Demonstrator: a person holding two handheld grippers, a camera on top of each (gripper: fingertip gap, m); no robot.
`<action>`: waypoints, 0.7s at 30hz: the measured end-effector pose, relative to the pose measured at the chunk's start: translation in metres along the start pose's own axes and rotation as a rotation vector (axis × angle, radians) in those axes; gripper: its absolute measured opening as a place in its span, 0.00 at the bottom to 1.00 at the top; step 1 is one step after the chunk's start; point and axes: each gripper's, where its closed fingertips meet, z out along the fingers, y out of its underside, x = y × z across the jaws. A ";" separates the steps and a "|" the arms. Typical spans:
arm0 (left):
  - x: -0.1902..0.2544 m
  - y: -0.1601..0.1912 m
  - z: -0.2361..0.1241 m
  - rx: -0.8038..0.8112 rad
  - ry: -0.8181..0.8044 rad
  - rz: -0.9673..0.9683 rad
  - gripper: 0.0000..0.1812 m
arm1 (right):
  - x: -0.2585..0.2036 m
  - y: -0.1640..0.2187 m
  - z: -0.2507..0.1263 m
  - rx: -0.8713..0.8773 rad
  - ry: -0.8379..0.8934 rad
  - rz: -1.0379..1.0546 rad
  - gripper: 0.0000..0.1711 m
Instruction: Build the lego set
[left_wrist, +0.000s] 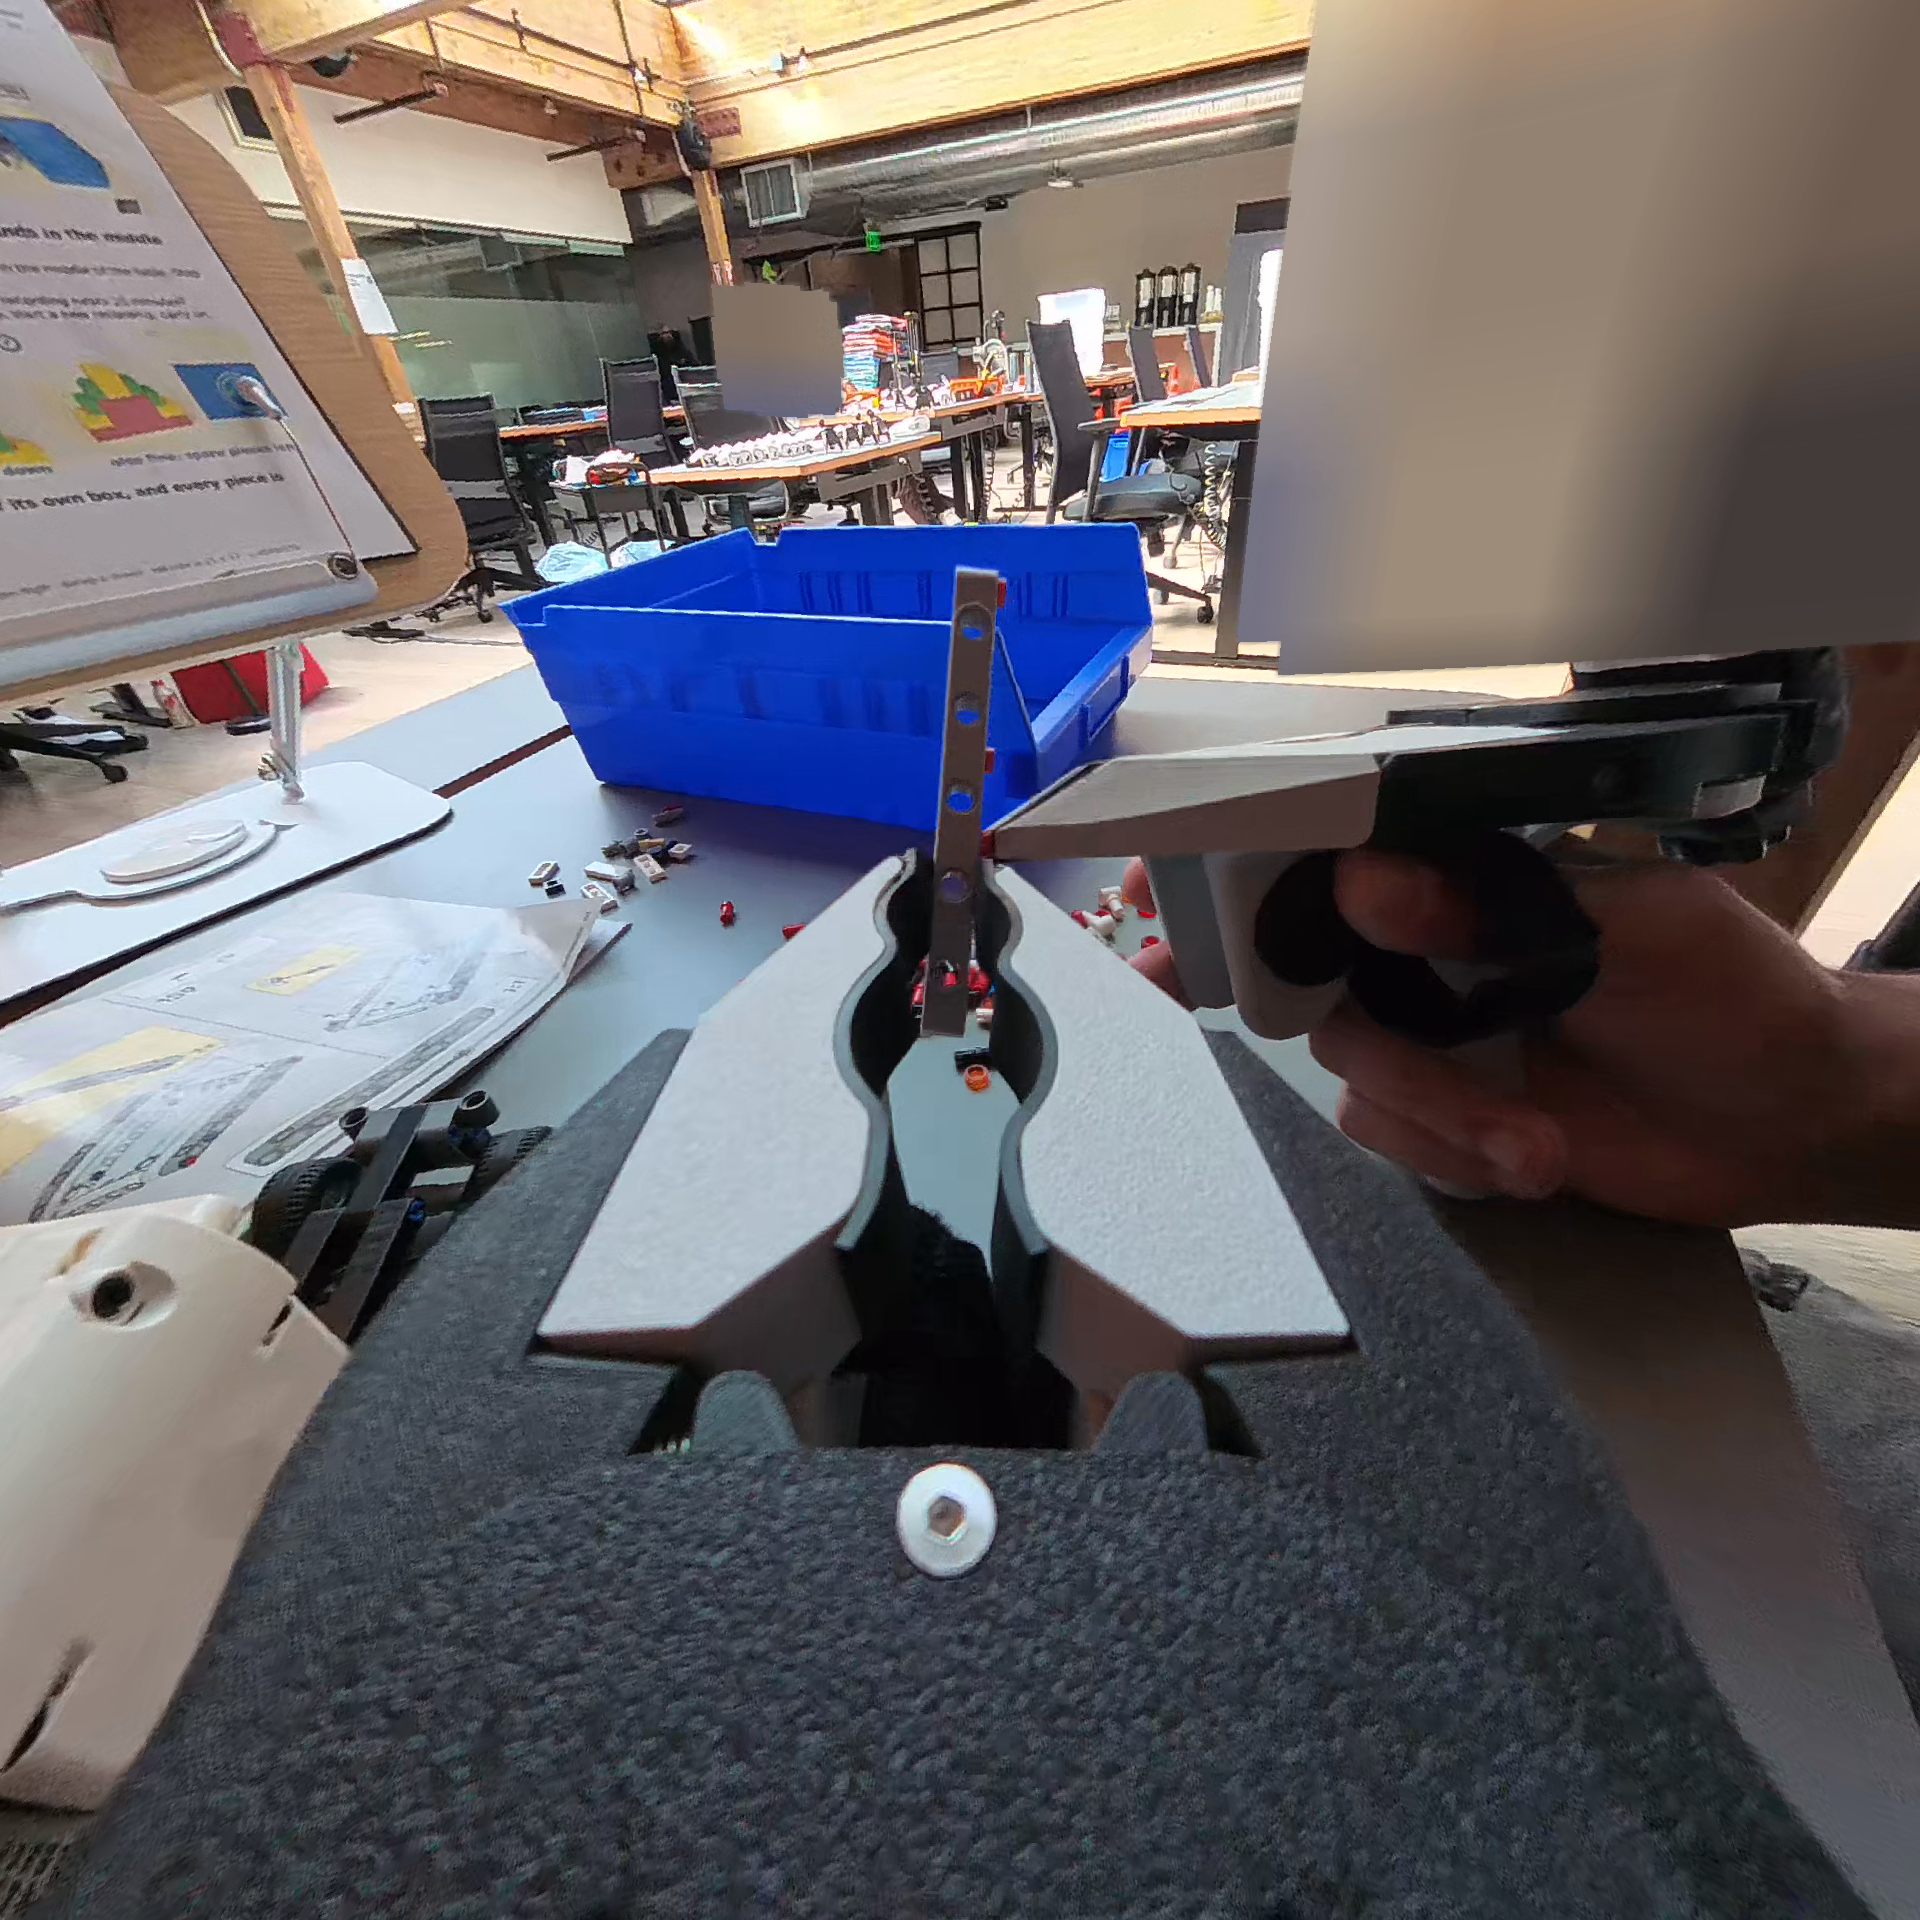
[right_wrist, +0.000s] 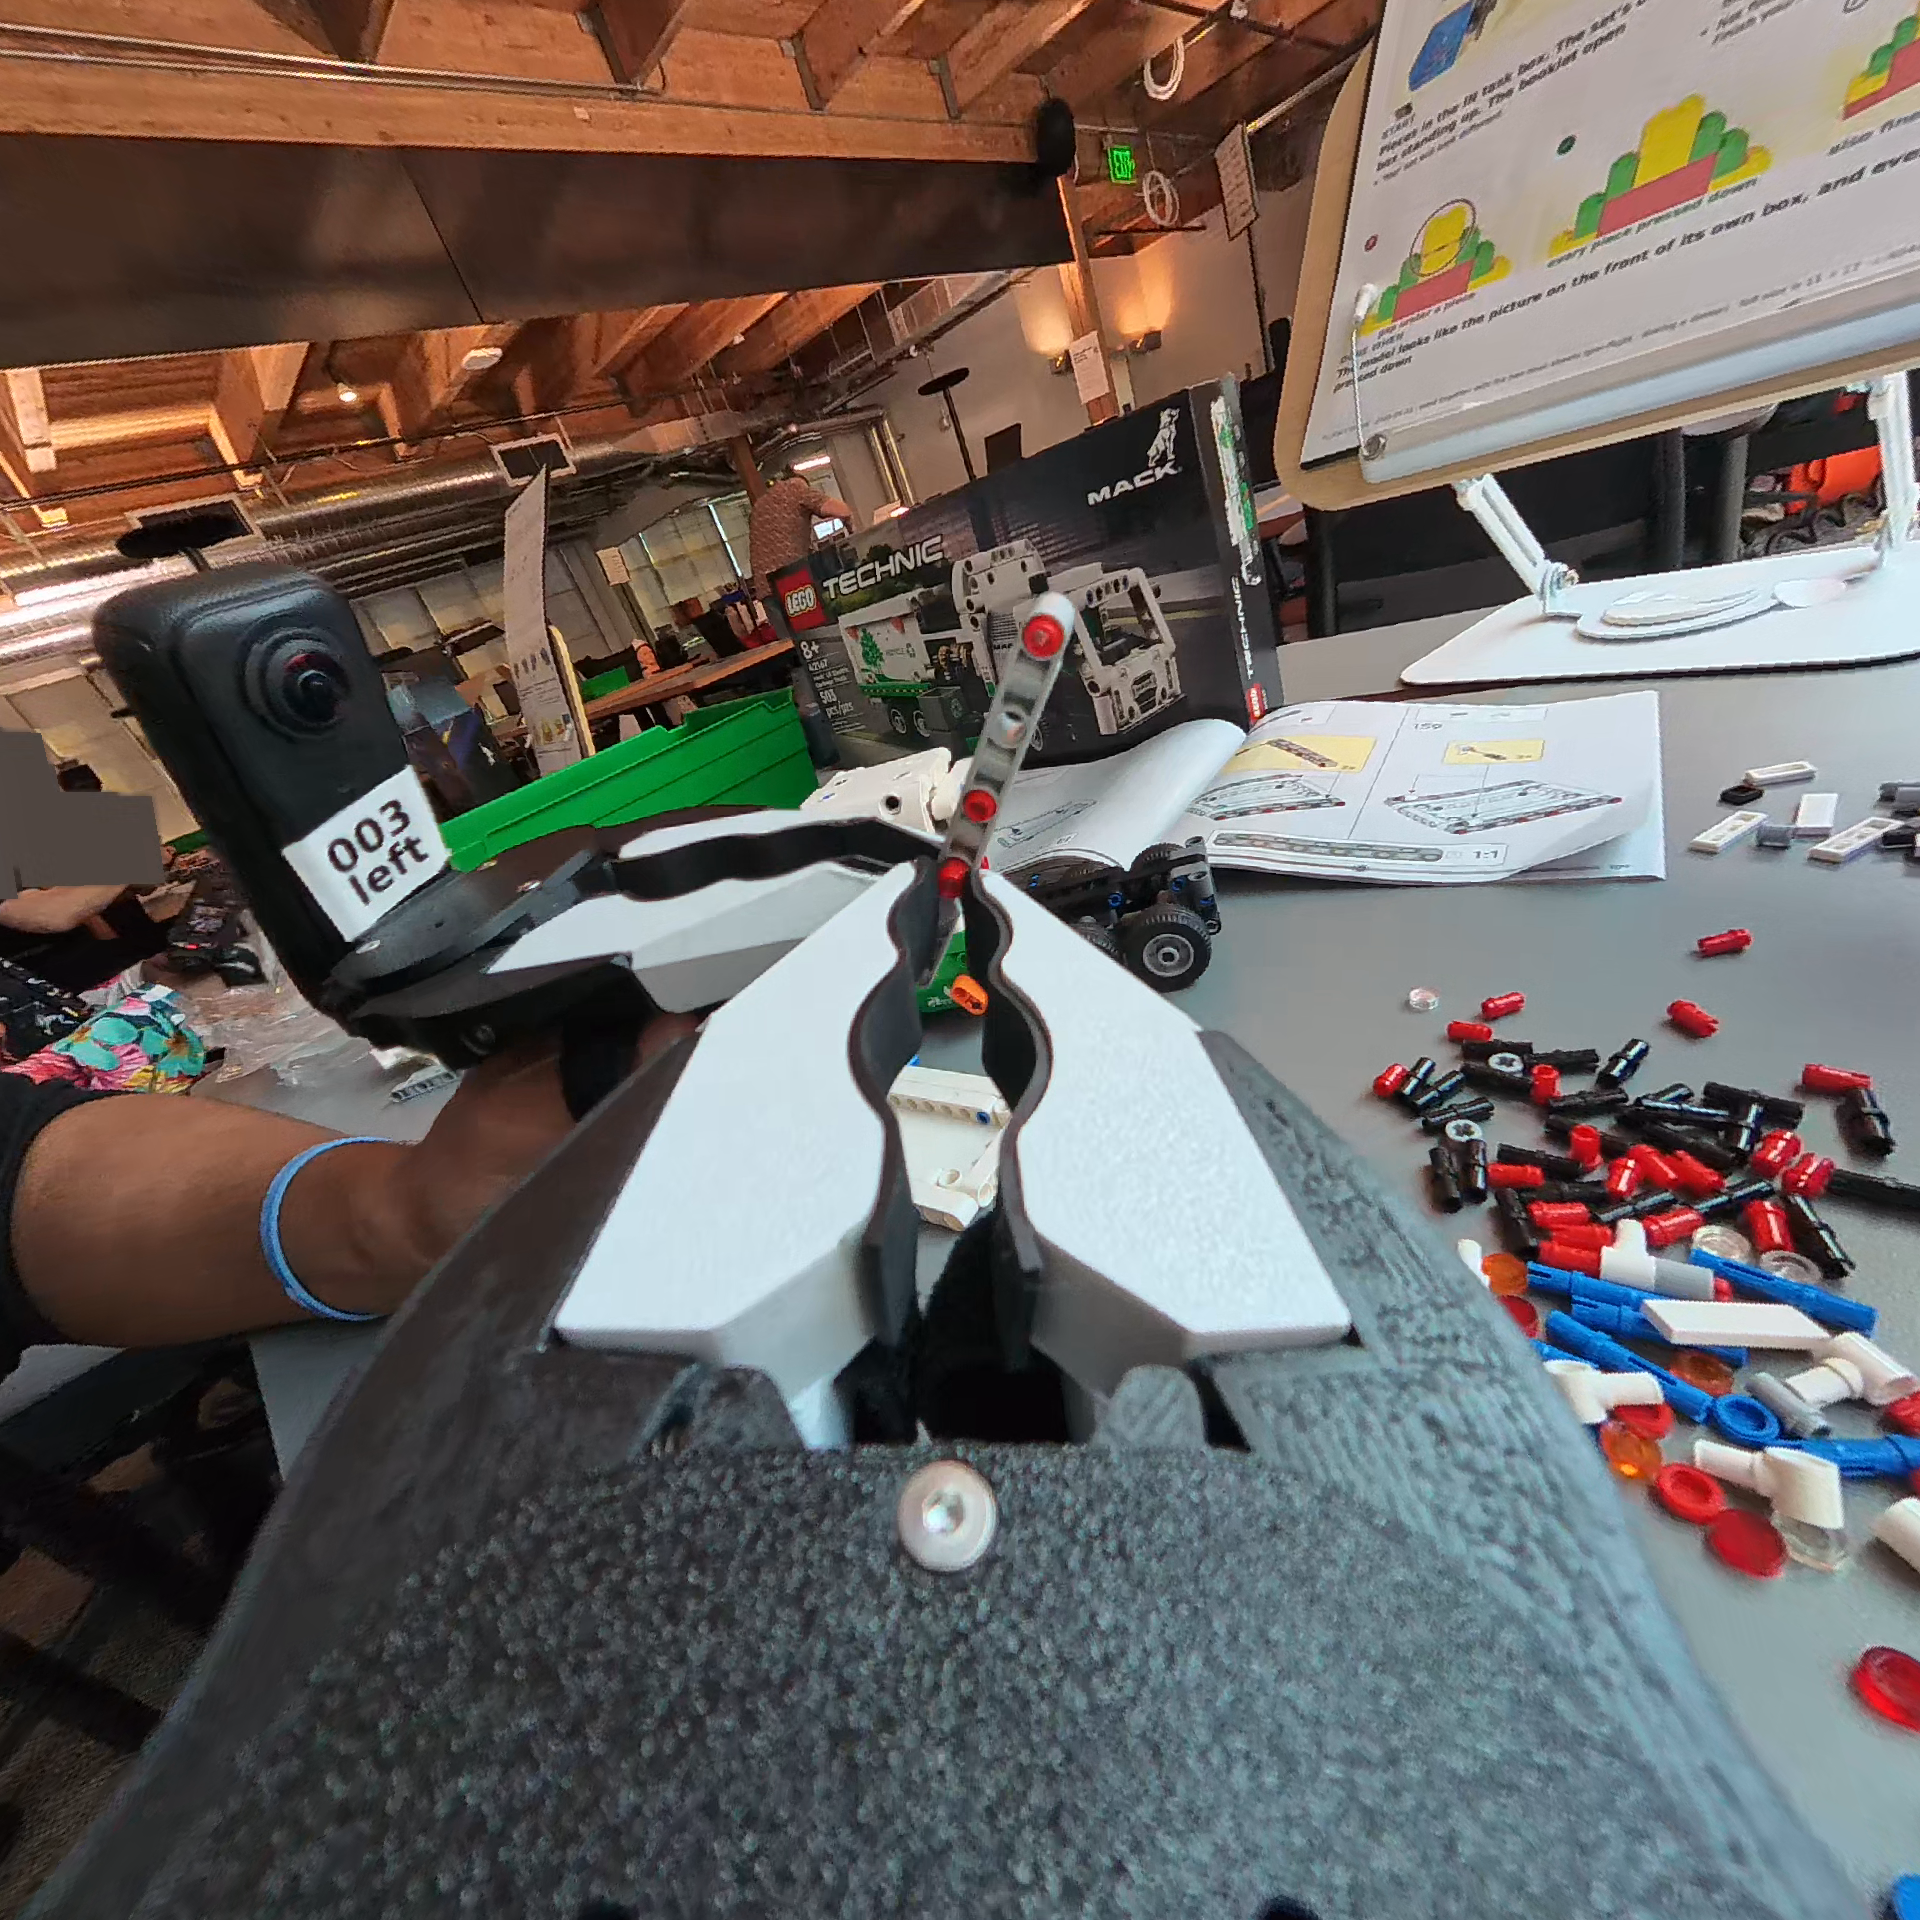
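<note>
My left gripper (left_wrist: 951, 883) is shut on the lower part of a grey Technic beam (left_wrist: 966, 717) and holds it upright above the grey table. The beam also shows in the right wrist view (right_wrist: 1006, 722), with red pins (right_wrist: 1042, 634) in its holes. My right gripper (right_wrist: 951, 896) is shut on a red pin (right_wrist: 951, 876) pressed against the side of the beam, just above the left gripper's tips (right_wrist: 894, 842). In the left wrist view the right gripper (left_wrist: 1003, 836) comes in from the right, its tip touching the beam.
A blue bin (left_wrist: 790, 686) stands behind the beam. An open booklet (right_wrist: 1434, 790) and a black wheeled chassis (right_wrist: 1153, 914) lie near the left gripper. Loose red, black and blue pins (right_wrist: 1662, 1174) cover the table on the right. The set's box (right_wrist: 1039, 623) and a green bin (right_wrist: 665, 779) stand at the back. Left and right tips are no more than a few centimetres apart.
</note>
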 end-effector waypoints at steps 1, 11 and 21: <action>0.000 0.000 0.000 -0.004 -0.007 0.016 0.03 | 0.000 0.000 0.000 0.000 0.000 0.003 0.02; 0.003 0.002 0.004 0.003 0.047 -0.167 0.03 | 0.003 -0.001 -0.002 0.020 -0.050 0.137 0.02; 0.001 0.000 0.005 0.004 0.003 -0.103 0.03 | 0.004 -0.002 -0.002 0.032 0.007 0.074 0.02</action>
